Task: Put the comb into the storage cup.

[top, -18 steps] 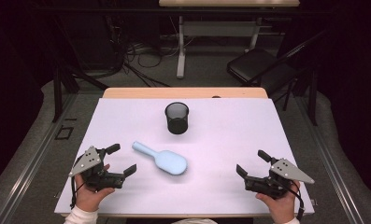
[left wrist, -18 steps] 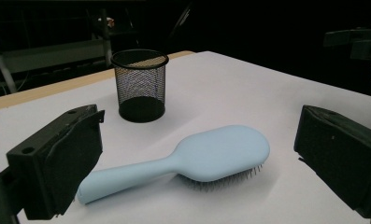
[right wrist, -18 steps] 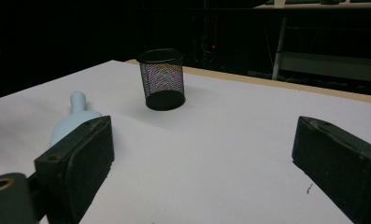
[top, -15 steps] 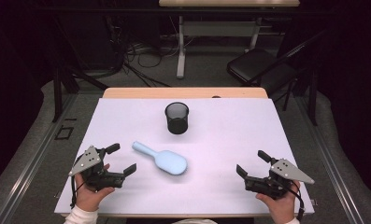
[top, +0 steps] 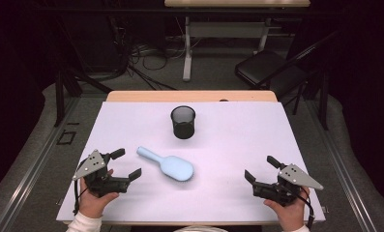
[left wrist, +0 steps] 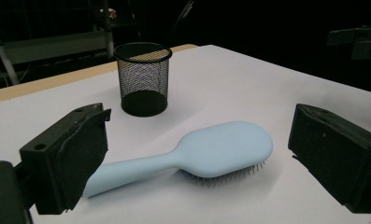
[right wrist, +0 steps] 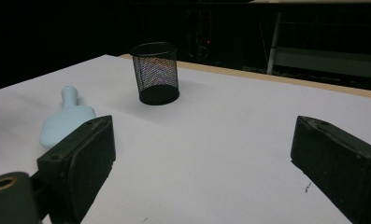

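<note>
Pale-blue hairbrush (top: 168, 165) lies bristles-down on the white surface (top: 228, 145), its handle nearest the left gripper (top: 127, 164), whose jaws stand wide and hold nothing. Right gripper (top: 261, 168), well apart, is wide and holds nothing too. Black mesh cup (top: 183, 122) stands upright beyond.

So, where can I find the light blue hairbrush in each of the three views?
High view: the hairbrush lies at lower centre, just right of the left gripper.
Left gripper view: it lies across the middle, bristles down, between the jaws.
Right gripper view: it is at the left edge, above the left jaw.
Shared landmark: the black mesh cup stands beyond it.
</note>
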